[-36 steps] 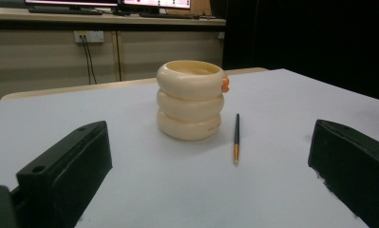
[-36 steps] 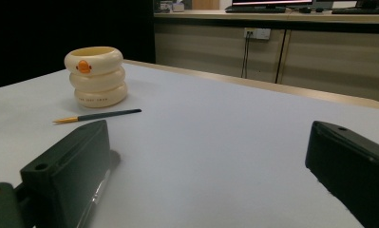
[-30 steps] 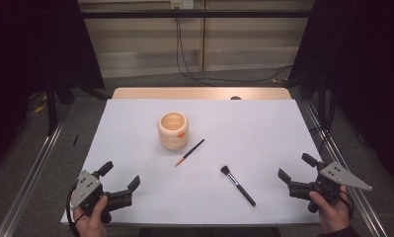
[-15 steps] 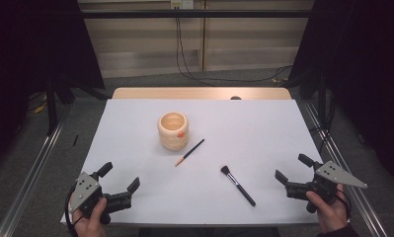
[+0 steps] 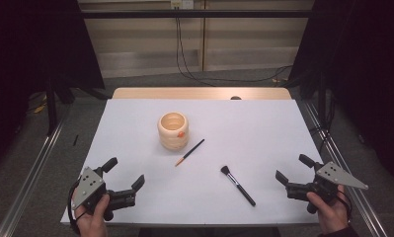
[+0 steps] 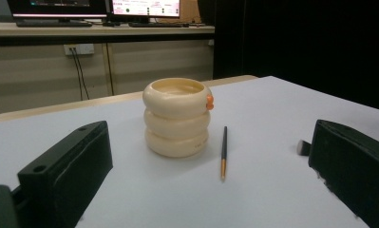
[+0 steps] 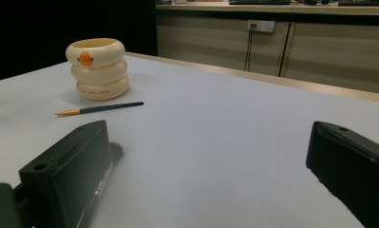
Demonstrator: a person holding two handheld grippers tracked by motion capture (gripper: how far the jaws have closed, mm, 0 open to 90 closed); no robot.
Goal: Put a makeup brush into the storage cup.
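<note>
Two grippers rest at the near edge of the tabletop (image 5: 263, 123), a white sheet laid over a wooden top whose bare strip shows along the far edge. The left gripper (image 5: 124, 174) sits at the near left corner, the right gripper (image 5: 294, 169) at the near right, each in a hand, both with jaws spread wide and nothing between them.

On the sheet stand three things. A cream cup (image 5: 173, 130), shaped like three stacked rings with a small orange knob near its rim, stands upright left of centre. Just beside it, toward the near right, lies a thin pen (image 5: 189, 152) with a dark shaft and an orange tip, pointing diagonally; it is near the cup but not touching it. A makeup brush (image 5: 238, 185) with a black handle lies farther right and nearer, well apart from the cup and closer to the right gripper. In the left gripper view the cup (image 6: 177, 117) stands ahead between the jaws, with the pen (image 6: 223, 151) to its right.

Around the tabletop the floor (image 5: 135, 81) is grey carpet, with metal rails (image 5: 26, 182) along both sides. Black curtains hang at left and right. Behind runs a beige wall panel (image 5: 150, 47) with a socket and black cables (image 5: 184, 59) trailing down to the floor. Monitors (image 6: 144, 7) sit on a shelf in the left gripper view.
</note>
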